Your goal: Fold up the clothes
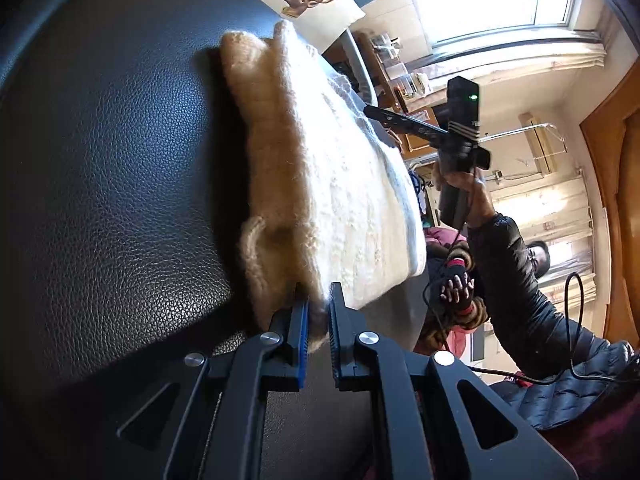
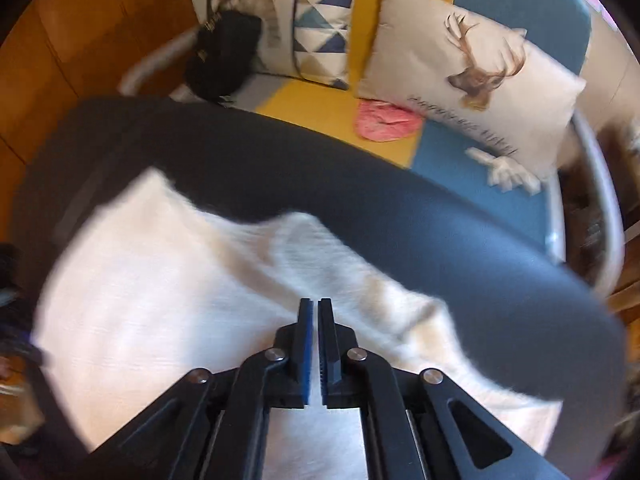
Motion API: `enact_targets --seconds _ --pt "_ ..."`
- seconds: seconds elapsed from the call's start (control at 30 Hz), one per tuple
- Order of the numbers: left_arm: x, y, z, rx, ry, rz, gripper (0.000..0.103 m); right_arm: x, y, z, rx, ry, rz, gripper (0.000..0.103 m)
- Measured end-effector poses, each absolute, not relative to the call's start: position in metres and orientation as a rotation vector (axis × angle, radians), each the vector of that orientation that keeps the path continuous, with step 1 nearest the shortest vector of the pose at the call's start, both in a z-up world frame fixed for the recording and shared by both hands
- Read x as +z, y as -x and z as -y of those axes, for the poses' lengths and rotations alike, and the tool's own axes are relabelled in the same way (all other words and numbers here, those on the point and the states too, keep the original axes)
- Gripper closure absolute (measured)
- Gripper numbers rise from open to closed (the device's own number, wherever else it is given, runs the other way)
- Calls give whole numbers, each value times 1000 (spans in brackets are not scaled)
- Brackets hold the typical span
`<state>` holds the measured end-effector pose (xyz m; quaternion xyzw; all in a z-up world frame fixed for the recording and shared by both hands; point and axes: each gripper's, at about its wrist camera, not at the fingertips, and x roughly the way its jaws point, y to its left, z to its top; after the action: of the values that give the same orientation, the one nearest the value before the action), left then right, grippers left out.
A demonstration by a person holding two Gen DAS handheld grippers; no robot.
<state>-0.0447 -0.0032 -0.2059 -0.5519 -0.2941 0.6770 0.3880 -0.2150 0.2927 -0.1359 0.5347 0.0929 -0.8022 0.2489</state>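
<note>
A folded cream knit sweater [image 1: 320,184] lies on the black leather surface [image 1: 120,160]. My left gripper [image 1: 318,314] is at its near corner, shut on a bit of the fuzzy edge that sits between the blue pads. A hand holds my right gripper [image 1: 374,112] above the sweater's far side. In the blurred right wrist view the sweater [image 2: 160,280] spreads out pale below my right gripper [image 2: 316,304]. That gripper is shut with nothing between its fingers and hovers over the cloth.
Beyond the black surface [image 2: 360,184] is a blue and yellow seat with a deer cushion [image 2: 468,68], a triangle-pattern cushion [image 2: 320,28], a pink item [image 2: 386,122] and a black bag [image 2: 224,56]. A person in a dark jacket [image 1: 532,304] sits at the right; a cable [image 1: 576,320] hangs there.
</note>
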Motion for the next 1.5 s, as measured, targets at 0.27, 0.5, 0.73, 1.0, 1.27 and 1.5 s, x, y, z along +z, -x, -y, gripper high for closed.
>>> enact_targets --seconds 0.27,0.5,0.73,1.0,1.27,1.5 --pt "-204 45 3 1726 1394 733 94 -162 201 -260 -2041 -1607 -287 77" --pt "-197 41 10 1763 1378 716 94 -155 183 -250 -2202 -1502 -299 99" --pt "-192 44 7 1784 1364 702 94 -128 200 -270 -2310 -1445 -165 103" --pt "-204 52 9 1814 1450 717 90 -125 170 -286 -2186 -1500 -102 77" --pt "-192 38 10 1907 1494 643 93 -122 153 -287 -2286 -1452 -138 90" --pt "-196 18 33 1945 1518 732 94 -108 136 -316 -2274 -1410 100 78"
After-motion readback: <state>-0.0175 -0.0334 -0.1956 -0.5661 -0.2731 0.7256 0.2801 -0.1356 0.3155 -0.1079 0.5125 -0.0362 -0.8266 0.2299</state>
